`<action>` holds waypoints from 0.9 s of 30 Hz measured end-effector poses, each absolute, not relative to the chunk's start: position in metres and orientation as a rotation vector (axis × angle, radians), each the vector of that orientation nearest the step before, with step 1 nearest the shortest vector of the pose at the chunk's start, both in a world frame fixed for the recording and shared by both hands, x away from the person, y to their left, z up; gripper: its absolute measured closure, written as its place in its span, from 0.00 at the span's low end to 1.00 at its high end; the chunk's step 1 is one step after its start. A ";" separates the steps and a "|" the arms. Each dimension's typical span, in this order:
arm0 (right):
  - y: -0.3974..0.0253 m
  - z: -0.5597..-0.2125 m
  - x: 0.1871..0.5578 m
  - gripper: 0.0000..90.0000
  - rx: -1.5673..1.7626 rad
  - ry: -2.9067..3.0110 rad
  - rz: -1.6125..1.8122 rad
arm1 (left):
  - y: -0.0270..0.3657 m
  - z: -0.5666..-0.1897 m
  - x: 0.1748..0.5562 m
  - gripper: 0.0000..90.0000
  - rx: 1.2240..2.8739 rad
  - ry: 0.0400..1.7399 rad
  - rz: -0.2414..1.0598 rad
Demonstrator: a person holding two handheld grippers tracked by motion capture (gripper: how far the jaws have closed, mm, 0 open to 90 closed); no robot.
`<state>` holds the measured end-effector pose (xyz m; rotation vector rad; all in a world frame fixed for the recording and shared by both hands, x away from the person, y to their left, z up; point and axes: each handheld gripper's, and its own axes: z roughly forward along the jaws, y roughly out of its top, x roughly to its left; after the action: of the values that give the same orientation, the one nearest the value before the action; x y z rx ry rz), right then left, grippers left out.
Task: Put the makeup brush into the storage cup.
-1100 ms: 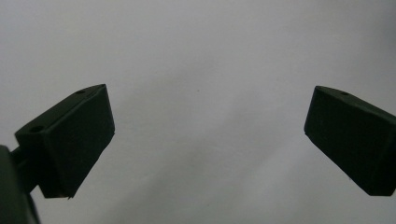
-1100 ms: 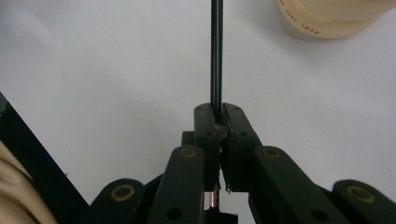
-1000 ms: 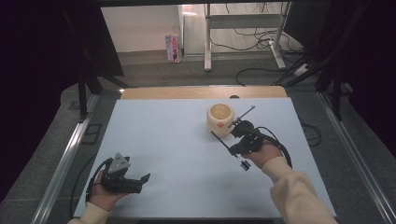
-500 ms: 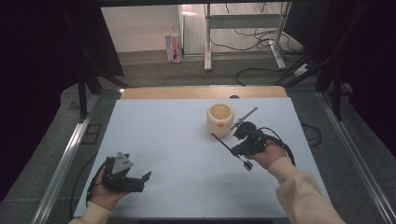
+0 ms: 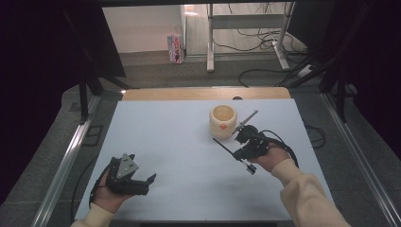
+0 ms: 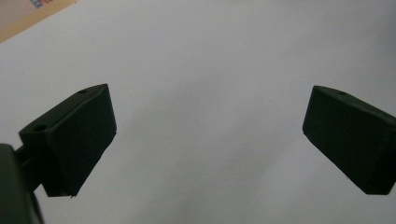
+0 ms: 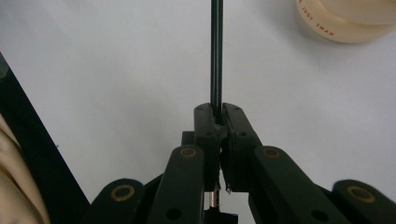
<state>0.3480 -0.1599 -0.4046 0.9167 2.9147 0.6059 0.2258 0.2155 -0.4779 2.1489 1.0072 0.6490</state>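
A cream cup stands on the white table, right of its middle, and its lower wall shows in the right gripper view. Just right of and nearer than the cup, my right gripper is shut on a thin black rod. The rod runs straight out from the jaws, and its tip points left of the cup without touching it. At the front left my left gripper rests low over the table. It is open, with only bare table between its fingers.
A thin grey bar sticks out from the right gripper past the cup's right side. The table's wooden far edge lies behind the cup. Metal rails run along both sides, and cables lie on the floor beyond.
Both hands have barely shifted. The right gripper stays shut on the rod and the left stays open.
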 end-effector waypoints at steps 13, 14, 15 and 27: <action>-0.150 -0.406 0.348 0.95 0.848 2.953 0.556 | 0.178 -0.455 0.241 0.08 2.239 0.780 0.622; -0.150 -0.406 0.349 0.95 0.845 2.957 0.553 | 0.173 -0.453 0.243 0.09 2.249 0.751 0.617; -0.149 -0.407 0.349 0.95 0.838 2.960 0.549 | 0.169 -0.451 0.245 0.10 2.264 0.722 0.618; -0.137 -0.411 0.349 0.95 0.789 3.020 0.507 | 0.125 -0.428 0.260 0.15 2.368 0.450 0.668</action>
<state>0.3487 -0.1374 -0.4111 0.7893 3.0195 0.5074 0.2601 0.1251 -0.4276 2.3678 0.4502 0.6684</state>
